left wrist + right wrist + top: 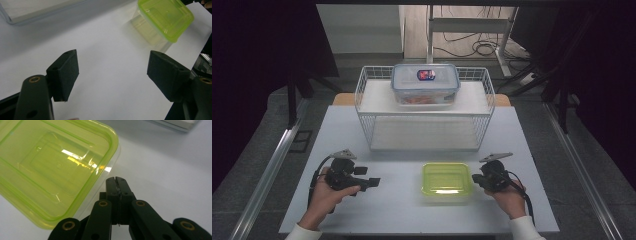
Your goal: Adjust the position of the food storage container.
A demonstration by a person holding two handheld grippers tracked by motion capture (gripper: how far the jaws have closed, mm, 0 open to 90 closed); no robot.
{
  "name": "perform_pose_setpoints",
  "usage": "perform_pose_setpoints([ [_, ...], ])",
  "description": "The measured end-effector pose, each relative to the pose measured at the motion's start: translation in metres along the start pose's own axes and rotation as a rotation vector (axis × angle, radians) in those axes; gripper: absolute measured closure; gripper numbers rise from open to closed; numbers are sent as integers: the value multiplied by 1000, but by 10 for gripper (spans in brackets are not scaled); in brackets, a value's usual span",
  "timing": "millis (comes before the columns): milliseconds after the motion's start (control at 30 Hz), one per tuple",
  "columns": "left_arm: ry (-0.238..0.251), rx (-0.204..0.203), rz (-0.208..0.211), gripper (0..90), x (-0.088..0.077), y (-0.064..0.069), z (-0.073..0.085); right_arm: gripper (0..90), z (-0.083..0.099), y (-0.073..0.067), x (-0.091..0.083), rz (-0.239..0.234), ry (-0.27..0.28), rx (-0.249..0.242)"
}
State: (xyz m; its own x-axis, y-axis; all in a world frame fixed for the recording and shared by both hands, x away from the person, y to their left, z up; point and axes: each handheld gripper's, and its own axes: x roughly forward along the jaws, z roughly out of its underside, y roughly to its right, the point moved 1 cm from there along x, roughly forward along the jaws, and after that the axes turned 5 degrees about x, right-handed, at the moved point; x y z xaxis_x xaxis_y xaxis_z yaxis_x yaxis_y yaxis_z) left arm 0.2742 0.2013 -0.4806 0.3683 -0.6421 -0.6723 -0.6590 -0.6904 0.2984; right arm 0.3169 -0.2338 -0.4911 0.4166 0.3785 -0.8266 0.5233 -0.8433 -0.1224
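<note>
Green-lidded clear container (445, 182) on white tabletop (387, 215), just beside right tongs (117, 179), closed on nothing; left tongs (112, 72) wide open, empty, well apart. Likely light, stiff, slick plastic; best gripped at lid rim or across side walls.

I see the counter (362, 130) evenly lit from overhead while the surroundings fall nearly black. Glare streaks the green lid (50, 167), its box is blurred in my left gripper view.
</note>
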Motion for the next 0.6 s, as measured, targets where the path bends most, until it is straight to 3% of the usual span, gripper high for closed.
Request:
perform_pose_setpoints([
  [600, -11, 0, 1, 246, 3, 0, 1, 886, -10, -43, 18, -68, 30, -67],
])
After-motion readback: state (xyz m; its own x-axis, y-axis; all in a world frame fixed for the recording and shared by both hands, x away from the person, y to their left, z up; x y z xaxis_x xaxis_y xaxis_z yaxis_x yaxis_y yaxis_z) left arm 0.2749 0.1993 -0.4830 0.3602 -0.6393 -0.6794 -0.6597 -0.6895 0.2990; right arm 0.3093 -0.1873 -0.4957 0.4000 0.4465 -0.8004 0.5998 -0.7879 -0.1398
